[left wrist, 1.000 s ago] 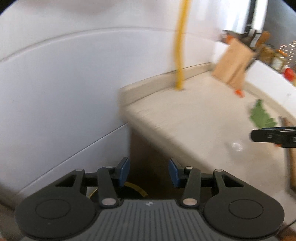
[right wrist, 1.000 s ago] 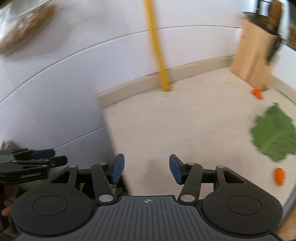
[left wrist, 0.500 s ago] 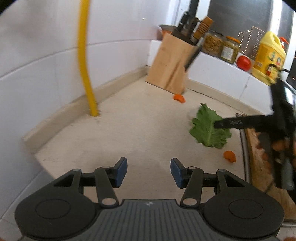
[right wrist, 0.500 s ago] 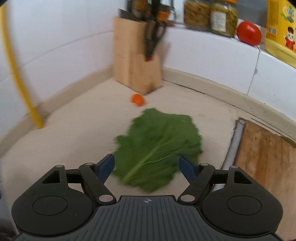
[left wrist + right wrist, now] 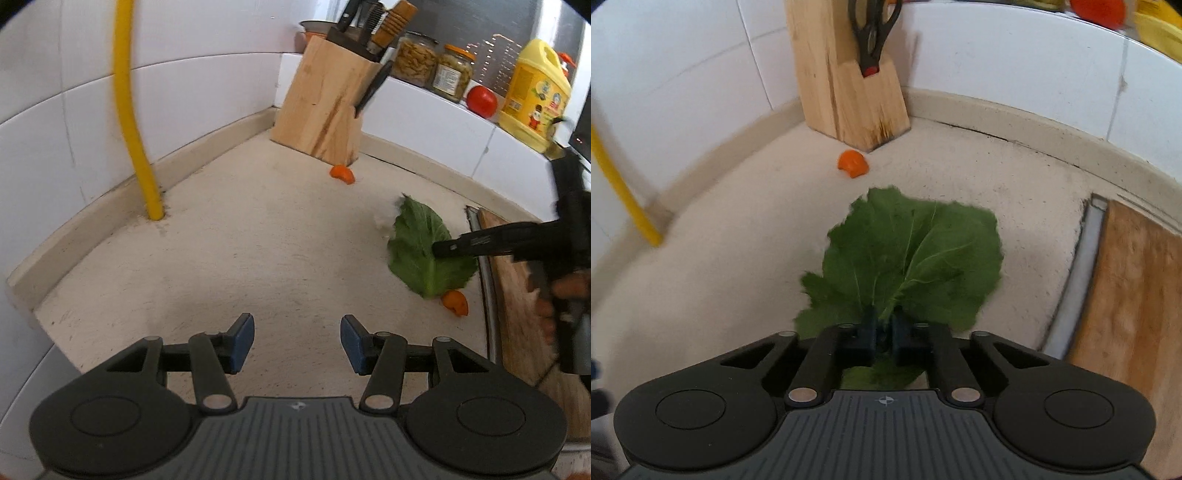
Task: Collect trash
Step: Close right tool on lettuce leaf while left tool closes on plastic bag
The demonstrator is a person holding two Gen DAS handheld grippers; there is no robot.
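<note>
We see the right gripper point(image 5: 882, 334) closed on the green leaf point(image 5: 908, 254), its jaws pinched together on the near end of the blade where the pale midrib runs in; the leaf otherwise lies flat on the beige countertop point(image 5: 720, 266), in front of the knife block point(image 5: 846, 74) and just left of the wooden cutting board point(image 5: 1126, 295). The left gripper point(image 5: 297, 341) hangs half open with nothing between its pads, well to the left of the leaf as its own camera shows it. 2 orange peel scraps remain: 1 point(image 5: 853, 164) at the foot of the knife block, 1 point(image 5: 456, 302) touching the leaf's near edge. We judge the chief risk to be tearing: the blade is thin and soft, the grip takes only a small part of it, and a quick pull could leave most of it on the counter. A second risk is slippage, since a limp leaf may slide from the pads once lifted. The peel beside the leaf could also be dragged or flicked away, and a wide swing might strike the knife block.
</note>
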